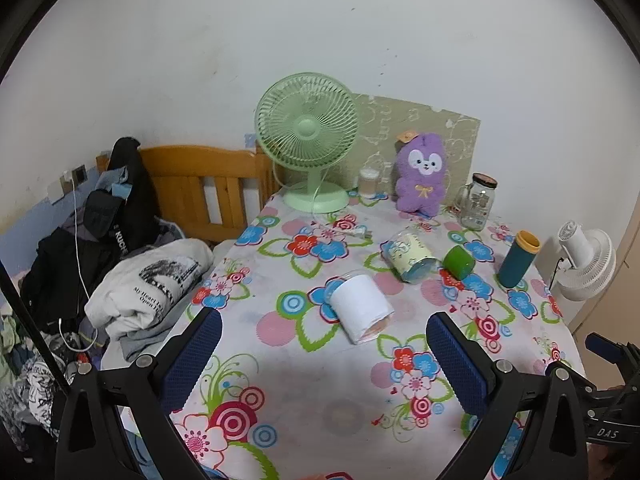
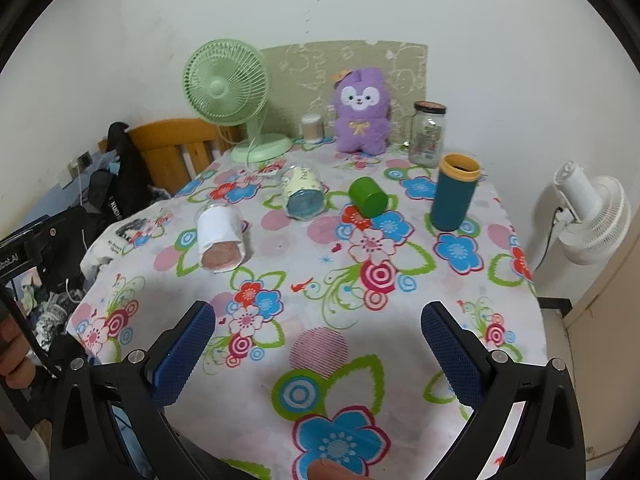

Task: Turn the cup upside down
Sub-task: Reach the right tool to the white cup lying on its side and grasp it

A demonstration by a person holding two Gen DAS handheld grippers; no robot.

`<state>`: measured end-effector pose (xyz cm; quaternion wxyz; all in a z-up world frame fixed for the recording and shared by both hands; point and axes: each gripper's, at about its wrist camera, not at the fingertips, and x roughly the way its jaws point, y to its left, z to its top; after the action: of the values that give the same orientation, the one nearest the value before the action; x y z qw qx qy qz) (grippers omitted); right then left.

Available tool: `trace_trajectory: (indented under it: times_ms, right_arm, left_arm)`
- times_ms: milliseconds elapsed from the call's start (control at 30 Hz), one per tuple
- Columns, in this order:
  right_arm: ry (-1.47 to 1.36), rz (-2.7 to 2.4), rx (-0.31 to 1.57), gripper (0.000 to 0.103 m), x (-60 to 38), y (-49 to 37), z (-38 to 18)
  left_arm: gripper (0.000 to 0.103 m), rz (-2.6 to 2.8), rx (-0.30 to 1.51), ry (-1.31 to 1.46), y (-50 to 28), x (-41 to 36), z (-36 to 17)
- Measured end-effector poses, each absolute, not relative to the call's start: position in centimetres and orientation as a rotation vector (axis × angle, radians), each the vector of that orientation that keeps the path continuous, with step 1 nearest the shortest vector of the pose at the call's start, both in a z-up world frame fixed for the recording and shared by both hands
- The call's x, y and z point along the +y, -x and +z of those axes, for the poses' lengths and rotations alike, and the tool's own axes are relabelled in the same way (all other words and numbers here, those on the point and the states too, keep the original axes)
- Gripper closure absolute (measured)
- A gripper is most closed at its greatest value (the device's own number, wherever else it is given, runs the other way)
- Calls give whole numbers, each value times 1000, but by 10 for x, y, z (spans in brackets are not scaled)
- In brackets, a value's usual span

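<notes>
Even, soft indoor light, both views sharp at centre.
Heavy fisheye bending and black vignette at corners; soft shadow on the worktop (image 1: 280, 392) near the lens; slight blur toward edges, no glare.

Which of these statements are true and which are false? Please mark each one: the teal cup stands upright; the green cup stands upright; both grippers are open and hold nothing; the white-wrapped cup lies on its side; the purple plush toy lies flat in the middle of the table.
1. The teal cup stands upright with its yellow rim on top. True.
2. The green cup stands upright. False: it lies tipped on its side.
3. The left gripper and right gripper are open and hold nothing. True.
4. The white-wrapped cup lies on its side. True.
5. The purple plush toy lies flat mid-table. False: it sits upright at the back, near the wall.
</notes>
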<state>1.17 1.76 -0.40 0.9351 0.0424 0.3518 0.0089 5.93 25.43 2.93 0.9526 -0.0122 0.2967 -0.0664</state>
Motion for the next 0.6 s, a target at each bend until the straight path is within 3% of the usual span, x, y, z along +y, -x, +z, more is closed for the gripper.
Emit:
trace_trajectory:
  times_ms: [600]
  right_arm:
    - [12,181,875,0,83,-126,-36]
  left_arm:
    - [0,-156,795,38,-134,304,-25]
